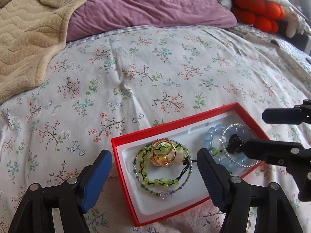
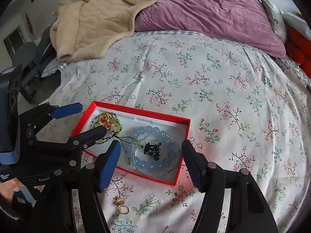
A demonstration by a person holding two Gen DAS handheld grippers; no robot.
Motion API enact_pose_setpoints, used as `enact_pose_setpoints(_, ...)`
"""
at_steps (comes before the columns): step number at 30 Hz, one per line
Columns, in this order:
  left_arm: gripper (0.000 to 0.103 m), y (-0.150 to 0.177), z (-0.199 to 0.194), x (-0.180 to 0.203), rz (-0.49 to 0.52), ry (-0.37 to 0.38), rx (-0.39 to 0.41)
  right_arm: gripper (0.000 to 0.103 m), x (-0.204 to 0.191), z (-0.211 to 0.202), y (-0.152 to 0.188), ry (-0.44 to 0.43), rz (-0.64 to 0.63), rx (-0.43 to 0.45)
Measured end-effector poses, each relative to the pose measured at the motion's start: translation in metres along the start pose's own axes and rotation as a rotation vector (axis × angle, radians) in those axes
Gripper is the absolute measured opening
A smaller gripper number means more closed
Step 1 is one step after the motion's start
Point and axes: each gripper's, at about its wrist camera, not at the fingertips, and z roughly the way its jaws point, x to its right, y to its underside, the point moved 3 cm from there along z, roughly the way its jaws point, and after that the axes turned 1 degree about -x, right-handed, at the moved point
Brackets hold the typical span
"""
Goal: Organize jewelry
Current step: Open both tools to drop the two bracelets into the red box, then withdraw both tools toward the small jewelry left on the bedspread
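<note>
A red box [image 1: 175,120] [image 2: 145,112] with a white insert lies on the floral bedspread [image 1: 136,68]. Its left end holds a green bead bracelet [image 1: 163,180] [image 2: 118,128], gold rings [image 1: 163,151] [image 2: 105,119] and a thin strand with a purple flower [image 1: 167,195]. The other end holds a blue bead bracelet [image 1: 209,137] [image 2: 140,132], a clear bead bracelet [image 2: 155,135] and a black charm [image 1: 234,144] [image 2: 152,149]. My left gripper [image 1: 154,176] [image 2: 93,118] hangs open over the green bracelet. My right gripper [image 2: 151,165] [image 1: 254,131] hangs open over the blue one. Neither holds anything.
A loose gold ring [image 2: 123,209] and a small charm [image 2: 117,201] lie on the bedspread in front of the box. A beige blanket [image 1: 25,44], purple pillow [image 1: 145,3] and orange cushion [image 1: 258,13] sit at the back. The bed's left edge drops to the floor [image 2: 48,89].
</note>
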Motion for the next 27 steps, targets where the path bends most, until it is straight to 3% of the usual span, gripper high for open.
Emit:
enact_pose_setpoints(7,0.082,0.008,-0.01,0.006,0.025,-0.006,-0.013,0.068,0.0,-0.01,0.01,0.015,-0.006,-0.007)
enact_pose_setpoints(27,0.098,0.047,-0.062,0.007,-0.045,-0.021,-0.055,0.069,-0.005,-0.047,0.059,0.122,-0.003,-0.077)
